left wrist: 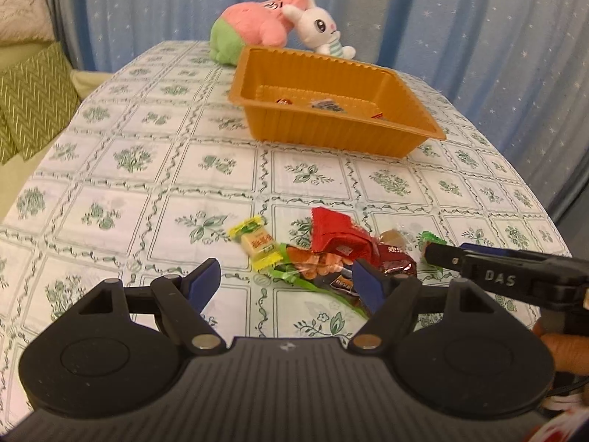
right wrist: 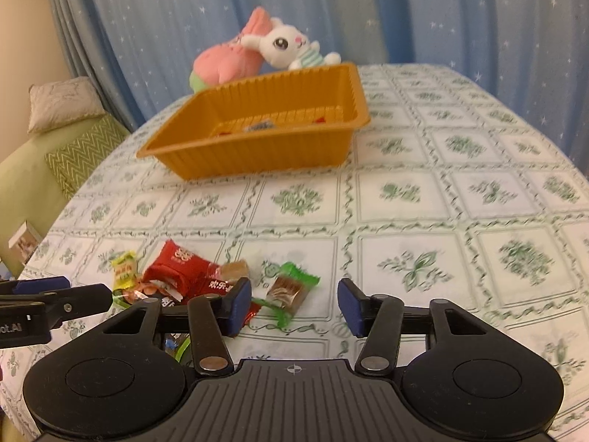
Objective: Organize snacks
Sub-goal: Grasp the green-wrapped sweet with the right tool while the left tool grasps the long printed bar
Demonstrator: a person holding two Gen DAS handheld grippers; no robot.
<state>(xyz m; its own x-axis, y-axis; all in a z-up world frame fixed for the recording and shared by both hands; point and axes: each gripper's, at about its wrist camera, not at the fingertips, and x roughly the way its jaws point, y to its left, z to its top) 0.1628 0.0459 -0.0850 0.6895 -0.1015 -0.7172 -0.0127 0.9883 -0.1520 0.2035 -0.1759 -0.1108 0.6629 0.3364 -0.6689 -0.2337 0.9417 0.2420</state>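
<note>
Snacks (left wrist: 324,254) lie heaped low in the frame on the surface (left wrist: 147,191), awaiting transfer to the orange tray (left wrist: 423,136) above. Left hand-held gripper (left wrist: 285,280) and right hand-held gripper (right wrist: 294,304) hover spread, pinching nothing, apparently poised to pick wrappers.

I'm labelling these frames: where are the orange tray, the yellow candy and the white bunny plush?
orange tray (left wrist: 331,136): left wrist view, near wall.
yellow candy (left wrist: 257,244): left wrist view, wrapper middle.
white bunny plush (right wrist: 281,42): right wrist view, face.
</note>
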